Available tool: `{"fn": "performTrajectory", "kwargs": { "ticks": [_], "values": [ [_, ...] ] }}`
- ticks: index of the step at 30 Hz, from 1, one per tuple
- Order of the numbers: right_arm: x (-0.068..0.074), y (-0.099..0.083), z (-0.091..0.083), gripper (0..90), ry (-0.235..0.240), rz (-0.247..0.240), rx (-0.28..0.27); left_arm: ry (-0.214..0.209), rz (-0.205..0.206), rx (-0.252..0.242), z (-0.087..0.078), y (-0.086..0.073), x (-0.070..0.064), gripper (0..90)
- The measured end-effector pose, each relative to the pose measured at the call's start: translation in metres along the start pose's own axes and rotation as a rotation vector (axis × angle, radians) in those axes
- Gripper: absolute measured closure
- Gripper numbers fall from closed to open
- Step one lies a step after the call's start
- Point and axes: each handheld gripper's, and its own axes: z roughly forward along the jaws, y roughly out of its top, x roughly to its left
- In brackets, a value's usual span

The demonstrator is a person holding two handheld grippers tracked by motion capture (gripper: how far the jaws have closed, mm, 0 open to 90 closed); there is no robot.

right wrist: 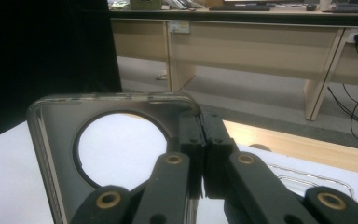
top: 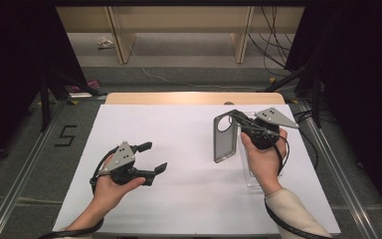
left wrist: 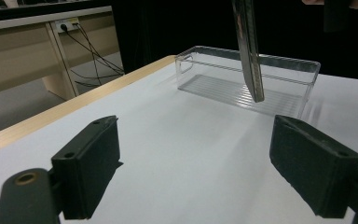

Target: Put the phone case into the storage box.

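High view: my right gripper (top: 238, 119) is clamped on one edge of a grey phone case (top: 225, 137), near the corner with the large round camera opening, and holds it off the white table sheet (top: 189, 199) with its long side hanging down and toward me. In the right gripper view the two jaws are pressed together on the case rim (right wrist: 116, 100), just to the right of the round opening. A clear plastic tray (top: 251, 172) lies on the sheet just beside and beneath my right hand (top: 263, 159), on the far side of the case from my left gripper (top: 151, 159). My left gripper hovers low over the sheet, well apart from the case, with its jaws spread wide and nothing between them. In the left gripper view the case (left wrist: 249, 51) hangs edge-on ahead of the open jaws, in front of the clear tray (left wrist: 247, 74), whose ribbed floor is bare.
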Motion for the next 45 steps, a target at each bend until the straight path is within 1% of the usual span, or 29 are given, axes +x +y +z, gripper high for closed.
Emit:
{"fn": "performTrajectory", "kwargs": {
  "ticks": [27,45],
  "values": [
    [-0.023,0.008,-0.008,89.2,-0.053,0.028,-0.031,0.004,-0.005,0.006,0.0,-0.001,0.001,15.9],
    [-0.034,0.012,-0.013,89.2,-0.082,0.042,-0.044,0.004,-0.007,0.005,0.0,-0.001,0.002,15.9]
  ]
}}
